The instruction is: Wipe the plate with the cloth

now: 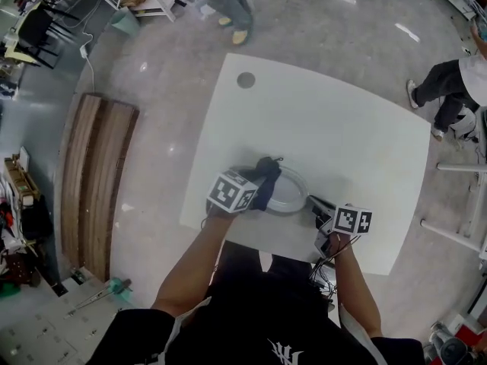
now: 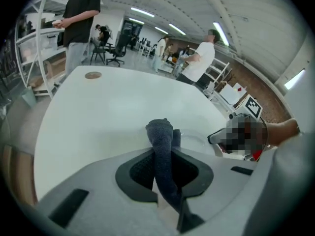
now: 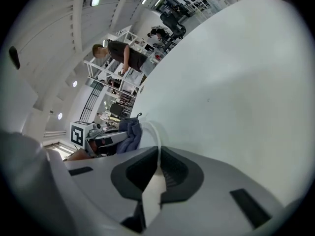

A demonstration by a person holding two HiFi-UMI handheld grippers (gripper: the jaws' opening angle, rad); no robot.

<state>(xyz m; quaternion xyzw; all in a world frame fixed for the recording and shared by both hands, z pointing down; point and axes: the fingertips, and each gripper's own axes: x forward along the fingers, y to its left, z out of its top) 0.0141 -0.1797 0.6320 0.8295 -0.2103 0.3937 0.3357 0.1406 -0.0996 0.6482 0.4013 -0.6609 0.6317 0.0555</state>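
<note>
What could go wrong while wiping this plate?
The right gripper pinches only the thin rim of the plate, so wiping pressure might twist it loose. The left gripper holds a narrow bunch of cloth that could pull out. The plate sits near the table edge and might slide off.

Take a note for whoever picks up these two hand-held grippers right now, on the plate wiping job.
Left hand-held gripper: shut on the dark cloth, which sits at the plate's left side.
Right hand-held gripper: shut on the right rim of the plate, bracing it.
The plate lies on the white table, near the person's edge.
Done: both grasps are made and the cloth is at the plate. How much is wiped cannot be told.
Left: rub the cloth across the plate, then release both.
</note>
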